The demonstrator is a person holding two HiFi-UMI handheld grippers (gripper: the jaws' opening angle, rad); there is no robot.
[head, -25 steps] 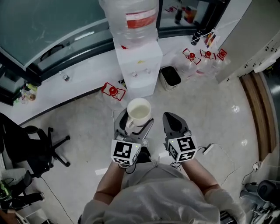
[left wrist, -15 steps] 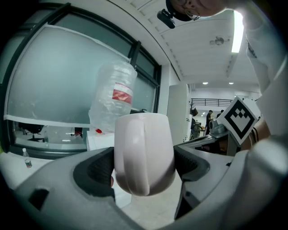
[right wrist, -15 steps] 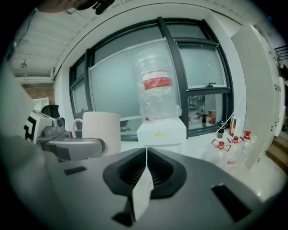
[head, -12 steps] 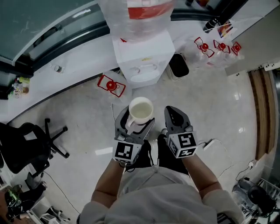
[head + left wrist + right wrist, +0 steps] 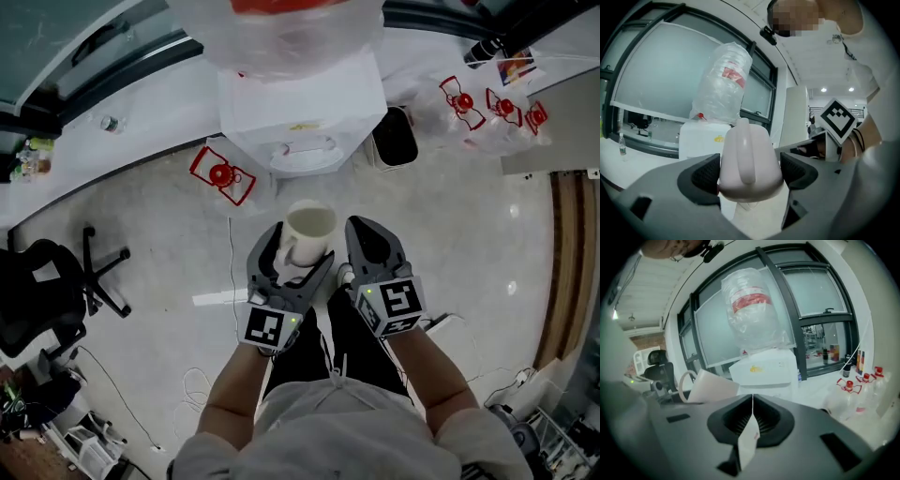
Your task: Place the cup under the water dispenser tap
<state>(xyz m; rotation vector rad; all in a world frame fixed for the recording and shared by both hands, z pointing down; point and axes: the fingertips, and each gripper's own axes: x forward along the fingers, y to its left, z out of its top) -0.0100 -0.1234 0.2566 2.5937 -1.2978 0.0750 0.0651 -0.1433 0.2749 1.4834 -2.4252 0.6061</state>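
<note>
A white cup (image 5: 309,230) with a handle is upright in my left gripper (image 5: 293,258), which is shut on its sides. In the left gripper view the cup (image 5: 750,159) fills the space between the pads, handle toward the camera. The white water dispenser (image 5: 300,112) stands just ahead, with a clear bottle (image 5: 281,28) on top and its tap recess (image 5: 305,150) facing me. The cup is short of the recess. My right gripper (image 5: 370,239) is beside the cup on the right. It (image 5: 752,420) is shut on a small white paper sachet (image 5: 749,441).
A black bin (image 5: 394,136) stands right of the dispenser. Empty red-capped bottles lie on the floor at the left (image 5: 220,175) and far right (image 5: 497,108). A black office chair (image 5: 47,291) is at the left. A cable (image 5: 230,272) runs along the floor.
Both grippers and the cup have come closer to the dispenser, which now looms larger at the top of the head view. Both grips are unchanged.
</note>
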